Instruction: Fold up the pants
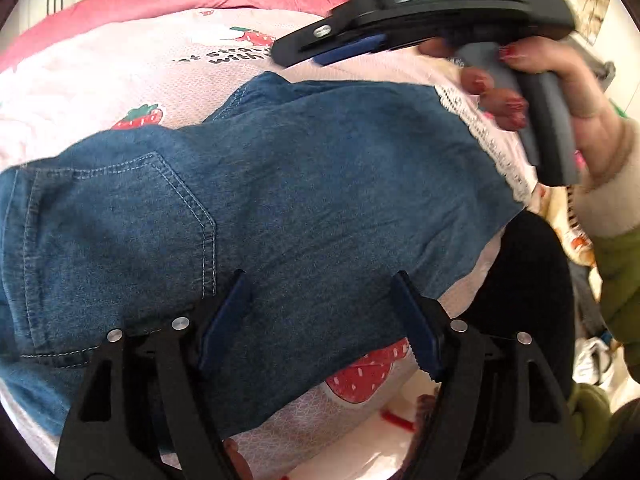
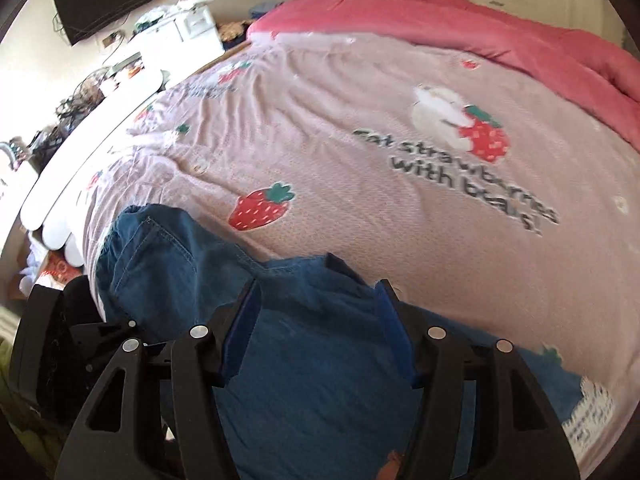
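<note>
Blue denim pants with a white lace hem lie folded on the pink strawberry bedspread. A back pocket faces up at the left. My left gripper hovers open just above the near part of the pants, holding nothing. My right gripper shows at the top right of the left wrist view, held by a hand above the hem end. In the right wrist view the right gripper is open over the pants, empty.
A red quilt is bunched along the far side of the bed. A white footboard runs along the left, with a cluttered desk and a dark monitor behind it. The bed's edge and a dark object lie at the right.
</note>
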Tool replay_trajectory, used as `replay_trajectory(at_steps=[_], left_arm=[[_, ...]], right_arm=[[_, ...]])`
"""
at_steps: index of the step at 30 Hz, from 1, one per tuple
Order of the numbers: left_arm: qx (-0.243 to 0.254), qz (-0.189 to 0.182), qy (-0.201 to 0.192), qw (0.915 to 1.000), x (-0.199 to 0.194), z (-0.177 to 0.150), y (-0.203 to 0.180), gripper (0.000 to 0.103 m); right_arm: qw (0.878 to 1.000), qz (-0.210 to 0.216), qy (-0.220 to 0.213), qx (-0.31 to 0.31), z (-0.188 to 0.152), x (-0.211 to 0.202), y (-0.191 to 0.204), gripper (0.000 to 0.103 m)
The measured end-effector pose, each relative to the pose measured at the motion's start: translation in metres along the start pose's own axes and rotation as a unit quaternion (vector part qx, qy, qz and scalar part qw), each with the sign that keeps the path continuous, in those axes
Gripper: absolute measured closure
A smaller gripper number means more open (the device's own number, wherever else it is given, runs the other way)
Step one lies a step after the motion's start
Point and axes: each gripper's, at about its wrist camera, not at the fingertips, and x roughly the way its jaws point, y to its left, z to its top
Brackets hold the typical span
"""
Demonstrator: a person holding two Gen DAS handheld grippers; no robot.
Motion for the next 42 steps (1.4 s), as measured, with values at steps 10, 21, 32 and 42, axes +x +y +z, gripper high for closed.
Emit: replay_trajectory(at_steps=[10,21,32,42], left_arm=[[-0.003,-0.014,-0.017,0.9997,-0.006,-0.003,0.005,0.036],[0.001,-0.019,-0.025,0.9995,-0.006,-0.004,0.004,0.031],[-0.064,-0.039,-0.071,0.9946,-0.022,0.066,0.033,0.025],[-0.072,0.041,0.004,0.9966,0.043,0.135,0.068,0.025]], right_arm=[[0.998,0.006,0.029,0.052,0.03,0.05,-0.02,0.101],[0.987,0.009,-0.087,0.137,0.002,-0.005,-0.072,0.077],[0.95,-0.121,-0.169,0.232,-0.123,-0.131,-0.15,0.04],[0.942,-0.051,-0.134,0.305,-0.156,-0.102,-0.192,0.039]])
